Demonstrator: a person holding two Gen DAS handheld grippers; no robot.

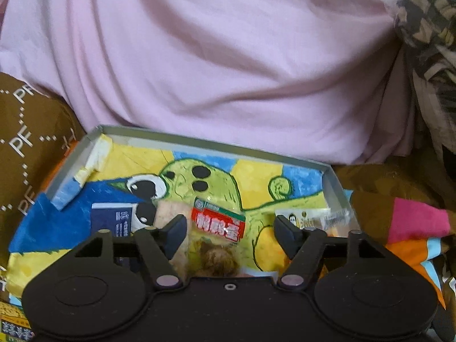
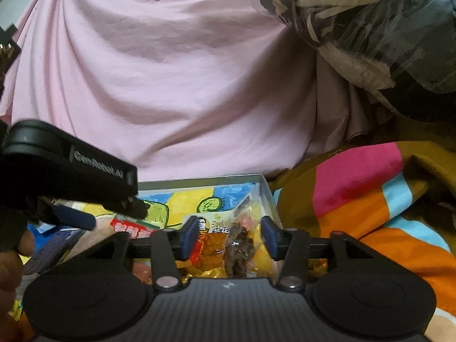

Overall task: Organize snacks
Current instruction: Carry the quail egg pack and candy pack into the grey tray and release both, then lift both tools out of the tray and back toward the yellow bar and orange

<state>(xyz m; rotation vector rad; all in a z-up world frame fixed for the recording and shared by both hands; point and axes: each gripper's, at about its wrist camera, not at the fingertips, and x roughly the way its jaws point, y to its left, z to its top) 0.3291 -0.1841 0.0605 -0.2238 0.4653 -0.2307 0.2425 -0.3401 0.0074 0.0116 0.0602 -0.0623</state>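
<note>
The left gripper [image 1: 229, 225] was matte black: two round housings flanked a flat body with a small screw hole at its centre, and silver pivot pins sat at the base of the angled linkage arms behind the dark pads. The right gripper [image 2: 229, 236] had the same build, but its body was ribbed grey with a small pale mark, and its finger pads [image 2: 190, 235] were blue. Seen from the right wrist, the left gripper's side carried pale lettering.
</note>
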